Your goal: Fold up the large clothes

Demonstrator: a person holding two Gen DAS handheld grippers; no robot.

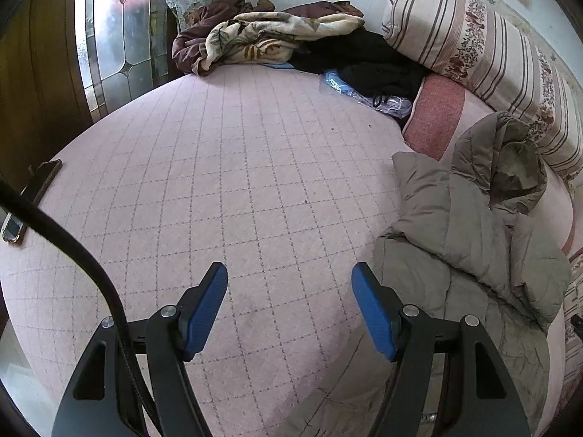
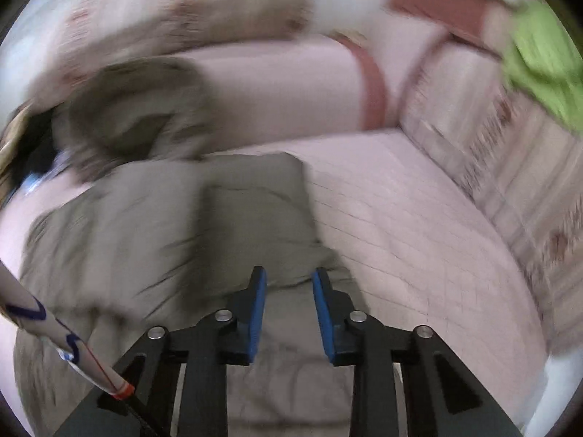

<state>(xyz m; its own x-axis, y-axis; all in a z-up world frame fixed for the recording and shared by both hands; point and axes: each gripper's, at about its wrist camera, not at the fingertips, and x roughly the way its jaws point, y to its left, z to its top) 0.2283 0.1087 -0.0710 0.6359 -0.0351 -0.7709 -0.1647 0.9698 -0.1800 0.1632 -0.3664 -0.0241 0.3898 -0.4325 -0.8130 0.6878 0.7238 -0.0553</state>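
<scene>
Left wrist view: set behind its own left gripper (image 1: 289, 306), angled down across the pink quilted bed cover (image 1: 226, 167) toward the far window (image 1: 120, 29). Right wrist view: set close behind the right gripper (image 2: 288, 313), angled down, heavily motion-blurred. Shared by both: the grey padded jacket (image 1: 470, 233) (image 2: 153, 225), bed cover and striped bolster (image 1: 484, 47).

Blurred grey jacket (image 2: 153, 225) — pink bedspread (image 2: 400, 218)
</scene>
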